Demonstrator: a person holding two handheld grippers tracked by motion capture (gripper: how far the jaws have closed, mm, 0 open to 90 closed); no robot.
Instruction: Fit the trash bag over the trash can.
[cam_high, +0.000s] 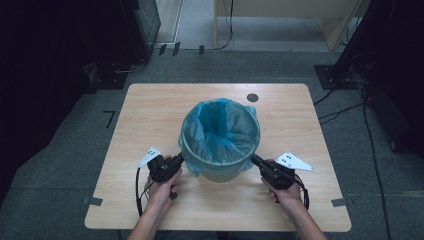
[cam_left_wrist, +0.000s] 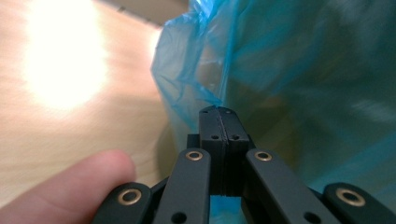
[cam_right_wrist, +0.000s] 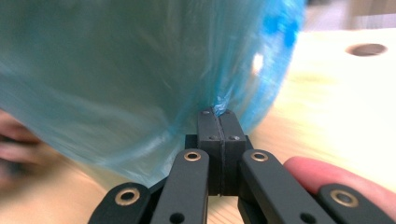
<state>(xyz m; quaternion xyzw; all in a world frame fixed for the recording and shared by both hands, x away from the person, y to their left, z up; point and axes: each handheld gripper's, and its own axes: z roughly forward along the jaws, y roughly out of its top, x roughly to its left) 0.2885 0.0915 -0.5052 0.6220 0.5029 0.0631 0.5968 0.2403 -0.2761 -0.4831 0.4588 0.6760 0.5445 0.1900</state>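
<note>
Bin liner (cam_left_wrist: 289, 70) film is pinched at both sides: my left gripper (cam_left_wrist: 219, 112) has its jaws closed on a fold of the overhanging plastic, and my right gripper (cam_right_wrist: 218, 112) is closed likewise on the opposite skirt. I judge the step to be working the liner on the bin (cam_high: 220, 172); I should move both hands evenly and gently, since the film looks thin enough to tear. The liner is translucent blue, crinkled, draped over the rim of the round bin, which stands mid-table (cam_high: 150, 110).
</note>
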